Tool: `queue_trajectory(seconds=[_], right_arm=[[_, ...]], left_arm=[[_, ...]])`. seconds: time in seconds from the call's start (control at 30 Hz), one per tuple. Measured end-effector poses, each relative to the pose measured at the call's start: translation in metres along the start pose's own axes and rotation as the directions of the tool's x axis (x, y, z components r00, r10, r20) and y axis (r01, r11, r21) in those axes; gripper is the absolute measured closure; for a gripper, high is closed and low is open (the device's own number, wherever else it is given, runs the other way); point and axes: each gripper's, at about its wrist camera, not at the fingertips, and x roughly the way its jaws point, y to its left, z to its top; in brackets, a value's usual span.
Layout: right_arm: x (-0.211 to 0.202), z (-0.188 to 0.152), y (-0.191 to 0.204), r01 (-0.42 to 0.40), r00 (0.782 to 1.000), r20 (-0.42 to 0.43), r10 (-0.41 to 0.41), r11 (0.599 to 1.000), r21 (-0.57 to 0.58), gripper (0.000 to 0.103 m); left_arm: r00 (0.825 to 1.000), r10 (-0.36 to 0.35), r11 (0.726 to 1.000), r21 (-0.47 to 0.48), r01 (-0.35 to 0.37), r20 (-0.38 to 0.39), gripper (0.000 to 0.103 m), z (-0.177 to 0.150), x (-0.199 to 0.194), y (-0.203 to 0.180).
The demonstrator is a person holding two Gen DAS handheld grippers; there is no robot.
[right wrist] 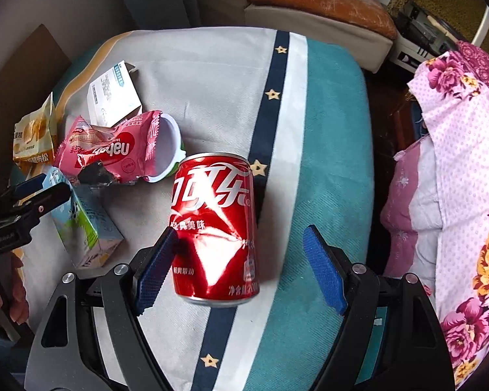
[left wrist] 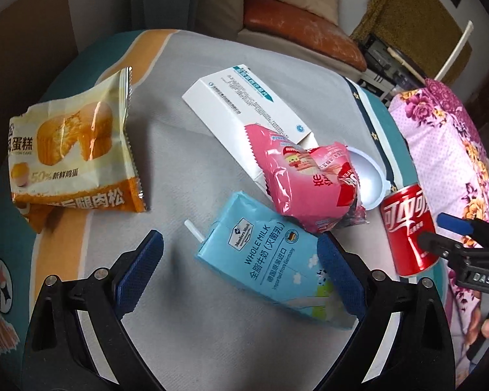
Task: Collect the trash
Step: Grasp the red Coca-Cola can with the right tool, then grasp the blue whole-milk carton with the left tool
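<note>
Red dented can (right wrist: 215,228) between wide right gripper (right wrist: 241,267); left gripper (left wrist: 241,270) wide around boxy milk carton (left wrist: 274,267).

Legible markings on the trash items

Milk carton (left wrist: 274,267), 6 o'clock: "Member's Mark", "WHOLE MILK", "Imported from Germany". Cake wrapper (left wrist: 78,150), 9 o'clock: "50%". Pink wrapper (right wrist: 114,150): "nabati".
</note>
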Motion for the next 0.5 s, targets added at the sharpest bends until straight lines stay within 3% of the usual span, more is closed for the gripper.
queue_trajectory(seconds=[0.13, 0.2, 0.5], right_arm=[[0.017, 0.002, 0.009, -0.038, 0.999, -0.033, 0.038, 0.999, -0.008, 0.029], [0.019, -0.003, 0.015, -0.055, 0.998, -0.042, 0.054, 0.998, -0.023, 0.057], [-0.016, -0.033, 0.008, -0.019, 0.999, 0.029, 0.02, 1.0, -0.018, 0.058]], left_arm=[[0.999, -0.049, 0.999, -0.021, 0.049, -0.001, 0.008, -0.007, -0.007, 0.009], [0.998, -0.069, 0.997, -0.02, 0.068, -0.013, 0.008, -0.009, -0.008, 0.009], [0.993, -0.11, 0.985, -0.14, 0.103, -0.045, 0.008, -0.021, 0.0, -0.002]])
